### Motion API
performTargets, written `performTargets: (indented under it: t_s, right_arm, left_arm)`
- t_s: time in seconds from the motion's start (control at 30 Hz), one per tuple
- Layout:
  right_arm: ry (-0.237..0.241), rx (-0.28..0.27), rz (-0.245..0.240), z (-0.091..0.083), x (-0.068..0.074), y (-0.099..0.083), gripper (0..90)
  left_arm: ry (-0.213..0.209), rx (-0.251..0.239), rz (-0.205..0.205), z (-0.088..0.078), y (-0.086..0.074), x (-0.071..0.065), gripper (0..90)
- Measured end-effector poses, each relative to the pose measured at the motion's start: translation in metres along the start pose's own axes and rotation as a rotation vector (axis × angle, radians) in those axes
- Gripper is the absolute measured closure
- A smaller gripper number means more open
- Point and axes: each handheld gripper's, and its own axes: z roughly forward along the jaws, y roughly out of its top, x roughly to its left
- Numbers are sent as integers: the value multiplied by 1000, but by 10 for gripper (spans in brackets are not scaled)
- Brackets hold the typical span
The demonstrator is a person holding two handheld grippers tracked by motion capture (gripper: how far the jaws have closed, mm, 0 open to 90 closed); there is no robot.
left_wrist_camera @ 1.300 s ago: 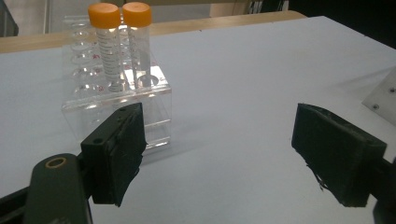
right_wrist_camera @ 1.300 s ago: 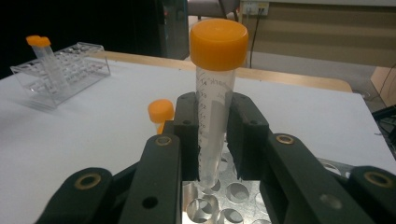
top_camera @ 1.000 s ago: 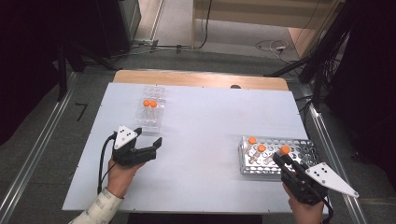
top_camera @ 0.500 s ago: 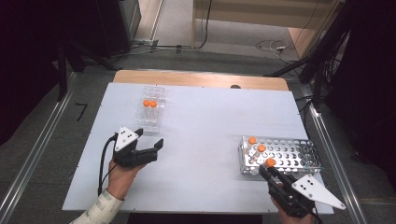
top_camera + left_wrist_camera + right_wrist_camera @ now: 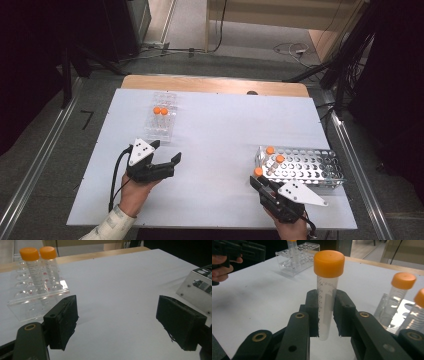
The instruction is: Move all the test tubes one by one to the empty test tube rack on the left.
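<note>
- We see the right tongs [image 5: 325,315] clamped on one clear plastic tube with an orange screw cap [image 5: 327,290], held upright by its graduated lower body.
- Compared with a second ago, the right tongs [image 5: 261,181] have moved back from above the perforated metal rack [image 5: 320,167] to its near left corner, toward the person, and the held tube [image 5: 258,172] now hangs clear of the rack's holes.
- We judge that the tube is lifted out and ready to be carried to the clear acrylic rack [image 5: 161,122] at the far left of the white table [image 5: 225,130].
- The left tongs [image 5: 165,152] stand wide apart and hold nothing; they have kept their place on the near left of the table, short of the acrylic rack [image 5: 37,300].
- Count of orange-capped tubes: five in all.
- Two stand side by side in the acrylic rack [image 5: 40,267].
- Two stand at the left end of the metal rack [image 5: 275,155].
- One is in the right tongs.
- Count of racks: two, well apart.
- Count of tongs: two, one in each hand.
</note>
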Motion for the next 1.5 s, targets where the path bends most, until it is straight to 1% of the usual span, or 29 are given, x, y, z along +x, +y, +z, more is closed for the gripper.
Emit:
performTargets:
  t_s: [0.23, 0.47, 0.57, 0.63, 0.77, 0.87, 0.93, 1.03, 1.13, 1.2, 1.27, 1.37, 1.5]
  right_arm:
    - [16, 3, -23, 17, 7, 5, 726]
    - [35, 20, -44, 33, 13, 9, 727]
    - [41, 25, -45, 39, 14, 10, 726]
    - [45, 29, -45, 42, 15, 11, 727]
    - [57, 36, -53, 48, 17, 12, 727]
    - [65, 42, -60, 54, 21, 13, 726]
    - [71, 46, -65, 58, 22, 15, 727]
    - [82, 59, -67, 66, 25, 17, 727]
    - [93, 70, -74, 75, 30, 17, 727]
    - [104, 74, -80, 79, 34, 18, 727]
    - [117, 78, -86, 83, 39, 18, 726]
    - [134, 81, -96, 88, 45, 20, 726]
    - [152, 78, -105, 92, 51, 22, 726]
  left_arm:
    - [-30, -1, 18, 0, 1, -9, 181]
    - [-61, -9, 30, -1, 3, -18, 181]
    - [-85, -24, 36, -3, 5, -23, 182]
    - [-103, -36, 43, -5, 7, -28, 200]
    - [-141, -47, 62, -8, 10, -39, 217]
    - [-178, -48, 77, -8, 13, -47, 251]
    - [-201, -44, 79, -7, 15, -51, 273]
    - [-219, -41, 88, -4, 16, -57, 291]
    - [-232, -35, 97, 0, 17, -62, 310]
    - [-246, -37, 104, 3, 17, -65, 349]
    - [-254, -31, 111, 6, 17, -68, 361]
    - [-259, -28, 123, 11, 17, -73, 403]
    - [-264, -27, 137, 14, 16, -77, 493]
